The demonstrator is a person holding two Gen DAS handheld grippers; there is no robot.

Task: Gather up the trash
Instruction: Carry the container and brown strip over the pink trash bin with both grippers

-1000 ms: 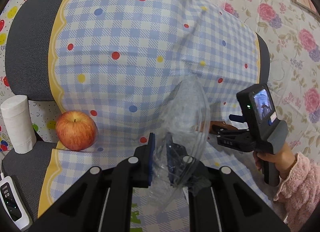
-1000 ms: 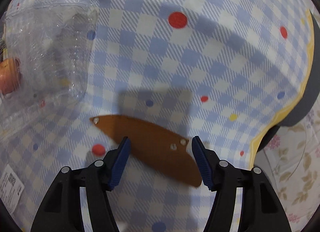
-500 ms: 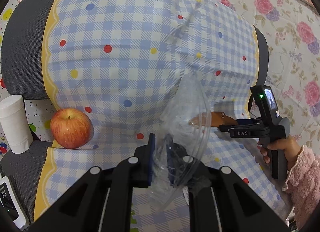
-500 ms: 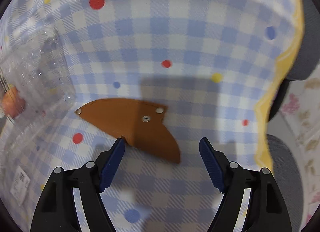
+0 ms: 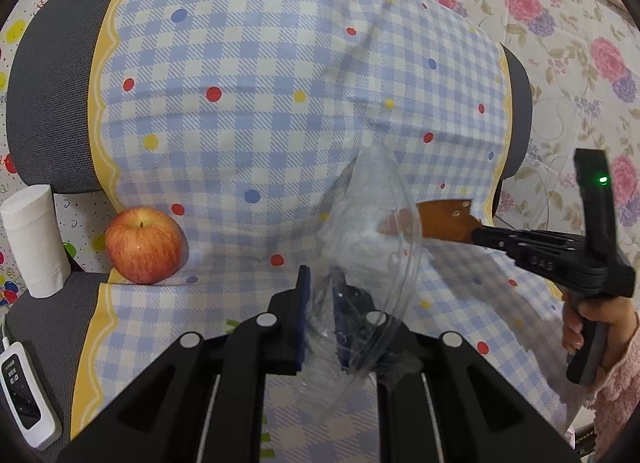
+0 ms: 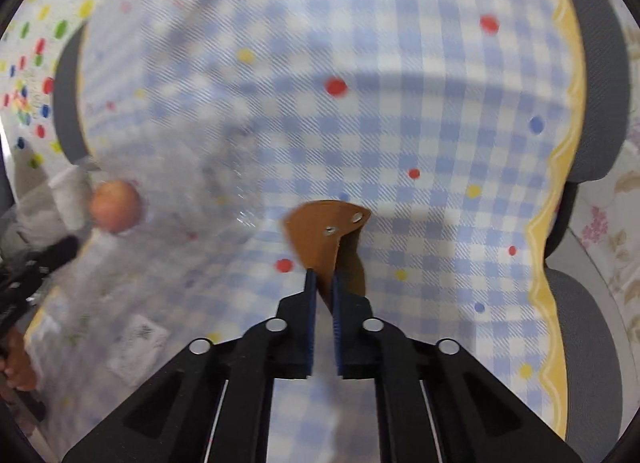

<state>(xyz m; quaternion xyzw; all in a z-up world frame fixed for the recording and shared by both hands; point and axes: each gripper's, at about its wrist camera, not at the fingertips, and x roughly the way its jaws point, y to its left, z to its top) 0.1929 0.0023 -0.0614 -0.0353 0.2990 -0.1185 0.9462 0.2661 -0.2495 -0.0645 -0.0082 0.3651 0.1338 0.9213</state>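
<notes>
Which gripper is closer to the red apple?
Left. The left gripper, holding a clear plastic container, is beside the red apple; the right gripper is farther, beyond the container.

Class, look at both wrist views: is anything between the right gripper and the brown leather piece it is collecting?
Nothing visible: the right gripper is shut directly on the brown leather piece, held above the checked cloth.
</notes>
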